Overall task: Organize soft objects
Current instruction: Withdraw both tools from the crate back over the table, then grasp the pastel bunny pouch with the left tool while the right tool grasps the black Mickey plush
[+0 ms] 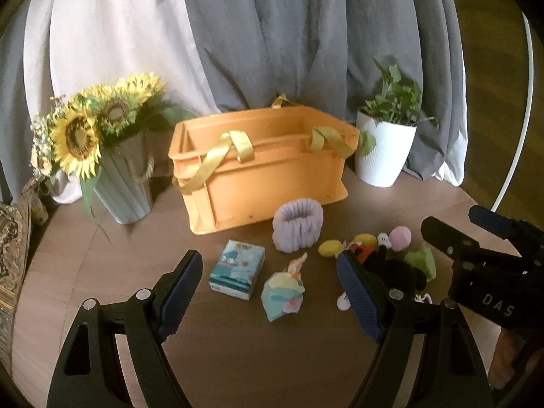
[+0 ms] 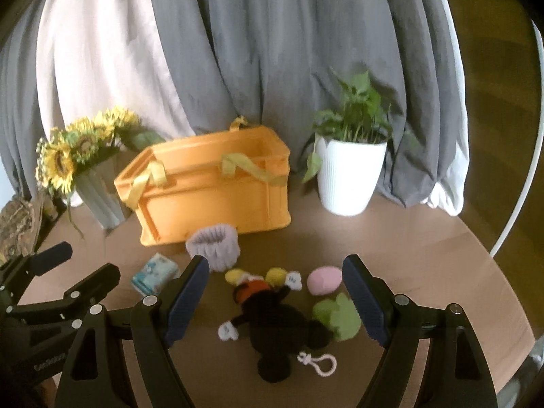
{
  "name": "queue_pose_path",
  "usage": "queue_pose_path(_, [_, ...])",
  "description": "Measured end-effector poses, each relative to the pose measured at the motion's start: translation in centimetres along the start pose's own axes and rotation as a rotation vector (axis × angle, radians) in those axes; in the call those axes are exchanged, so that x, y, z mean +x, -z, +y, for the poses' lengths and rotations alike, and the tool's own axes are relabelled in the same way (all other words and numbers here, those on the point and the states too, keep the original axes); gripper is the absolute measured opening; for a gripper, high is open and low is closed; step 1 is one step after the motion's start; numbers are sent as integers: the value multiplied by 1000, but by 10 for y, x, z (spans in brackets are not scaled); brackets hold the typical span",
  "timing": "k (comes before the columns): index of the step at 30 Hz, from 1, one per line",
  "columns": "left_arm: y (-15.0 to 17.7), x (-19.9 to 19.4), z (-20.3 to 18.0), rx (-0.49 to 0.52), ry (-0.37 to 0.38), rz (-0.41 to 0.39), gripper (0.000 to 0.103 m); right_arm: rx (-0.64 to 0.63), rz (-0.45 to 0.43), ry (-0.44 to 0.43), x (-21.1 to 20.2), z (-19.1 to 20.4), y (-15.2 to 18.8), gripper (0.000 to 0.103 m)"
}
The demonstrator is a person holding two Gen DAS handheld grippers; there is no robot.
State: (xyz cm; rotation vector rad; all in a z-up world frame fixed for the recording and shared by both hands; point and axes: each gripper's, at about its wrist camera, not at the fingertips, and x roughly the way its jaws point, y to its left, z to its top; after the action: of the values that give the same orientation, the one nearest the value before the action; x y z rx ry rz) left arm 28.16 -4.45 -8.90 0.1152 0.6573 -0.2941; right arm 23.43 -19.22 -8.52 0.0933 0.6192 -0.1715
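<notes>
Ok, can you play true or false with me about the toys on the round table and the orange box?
1. The orange plastic crate with yellow straps has toys inside. False: what shows of its inside is bare, and the toys lie on the brown table.
2. The fluffy lilac wristband stands in front of the crate. True.
3. The left gripper squeezes the blue tissue pack. False: it is open and holds nothing.
4. The black crocheted mouse doll lies in front of the right gripper. True.
5. The white ribbed pot holds sunflowers. False: it holds a green leafy plant.
</notes>
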Motion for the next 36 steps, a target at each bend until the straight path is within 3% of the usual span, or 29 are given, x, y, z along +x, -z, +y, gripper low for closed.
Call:
queue_pose_path(10, [26,25,-5,31,9,83,81,-63,67,27,18,2,21,82])
queue_pose_path(20, [37,53,-9,74,14,118,79,-137,143,15,47,8,39,81])
queue_pose_path(32, [42,87,-11,70,36,159,66,-201,214,8,79,13,54,81])
queue_pose_path(36, [43,95,-13,62,42,169,65,-216,233,2,85,14,57,76])
